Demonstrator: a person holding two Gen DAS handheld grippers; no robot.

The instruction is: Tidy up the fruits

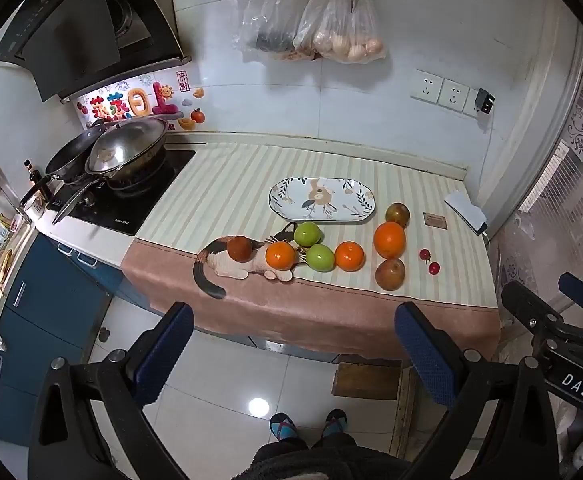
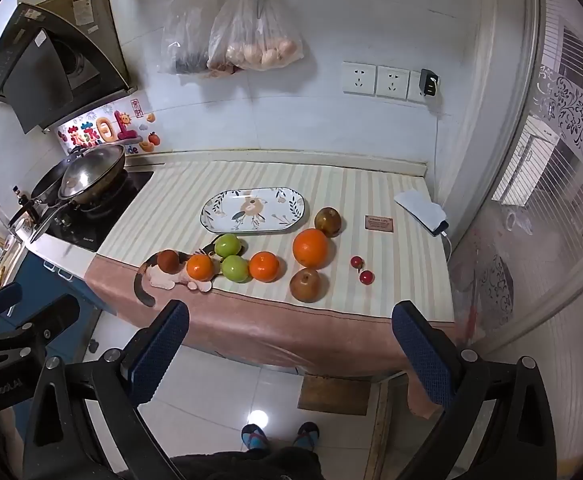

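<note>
Left wrist view shows us standing back from the counter, our left gripper (image 1: 293,344) held over the floor with its fingers spread wide and nothing between them; in the right wrist view our right gripper (image 2: 291,340) hangs the same way, apart and empty. We read this as the start of the job, both tools kept clear so we can survey the spread. The oval plate (image 1: 355,216) lies bare toward 12 o'clock on the striped cloth (image 1: 219,184), and we take it as the likely home for the fruit. The fruit lies loose in front of it, toward 6 o'clock: a large orange (image 1: 389,239) at the plate's 5 o'clock, a brownish apple (image 1: 389,274) just in front of that, another dull fruit (image 1: 397,214) beside the plate's right end. Two green apples (image 1: 308,234) sit close together, flanked by two small oranges (image 1: 280,256), with a dark brown fruit (image 1: 240,249) at 9 o'clock and two cherry tomatoes (image 1: 424,255) out at 3 o'clock. The round pieces may roll, so each needs a centred grip.
</note>
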